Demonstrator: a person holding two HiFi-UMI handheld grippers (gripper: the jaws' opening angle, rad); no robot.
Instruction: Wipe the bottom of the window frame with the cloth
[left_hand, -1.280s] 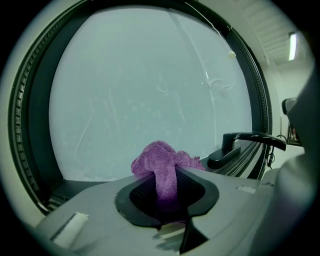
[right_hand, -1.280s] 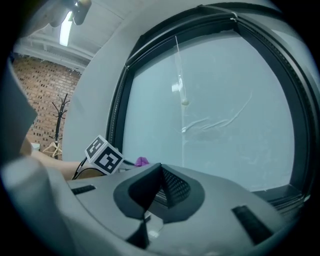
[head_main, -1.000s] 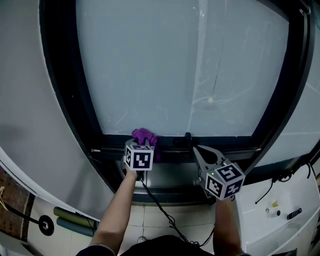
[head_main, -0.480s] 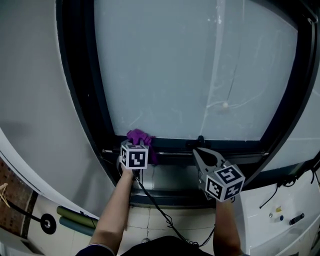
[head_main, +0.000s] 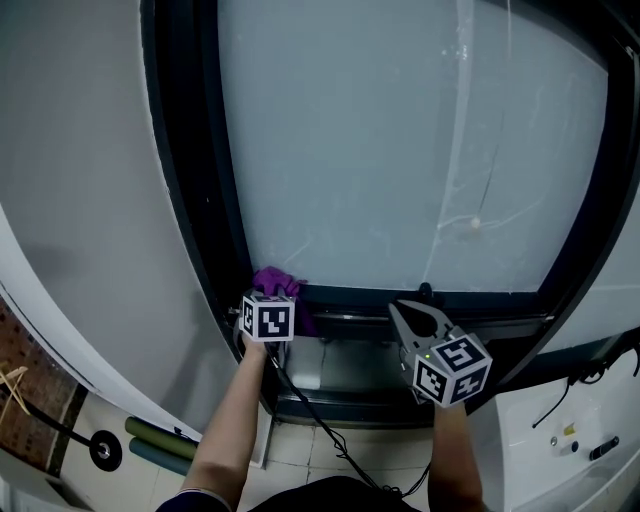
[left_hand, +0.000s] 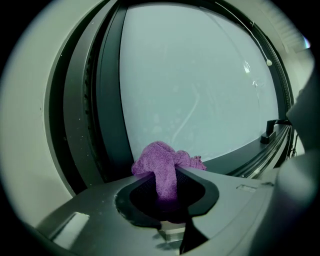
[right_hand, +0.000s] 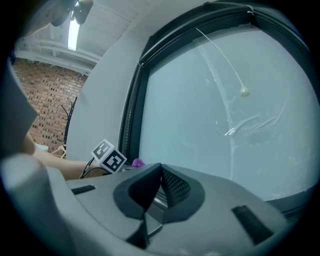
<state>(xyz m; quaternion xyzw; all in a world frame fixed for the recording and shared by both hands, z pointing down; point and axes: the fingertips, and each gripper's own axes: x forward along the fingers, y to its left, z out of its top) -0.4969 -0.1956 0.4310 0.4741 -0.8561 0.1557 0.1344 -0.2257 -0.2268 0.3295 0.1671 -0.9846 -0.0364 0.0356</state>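
A purple cloth lies bunched on the bottom window frame, close to its left corner. My left gripper is shut on the cloth, which rises between the jaws in the left gripper view as a cloth pressed toward the dark frame and glass. The left gripper points at the lower left corner of the pane. My right gripper hovers just before the frame's middle, shut and holding nothing. In the right gripper view the right gripper faces the glass, with the left marker cube and a bit of cloth to its left.
A small black latch stands on the bottom frame right of the cloth, also seen as a latch. The dark left upright borders the pane. Streaks and a blob mark the glass. A cable hangs from the left gripper.
My left gripper has slid the cloth leftward along the bottom frame, away from the latch and into the left corner. The right gripper has kept nearly the same place.
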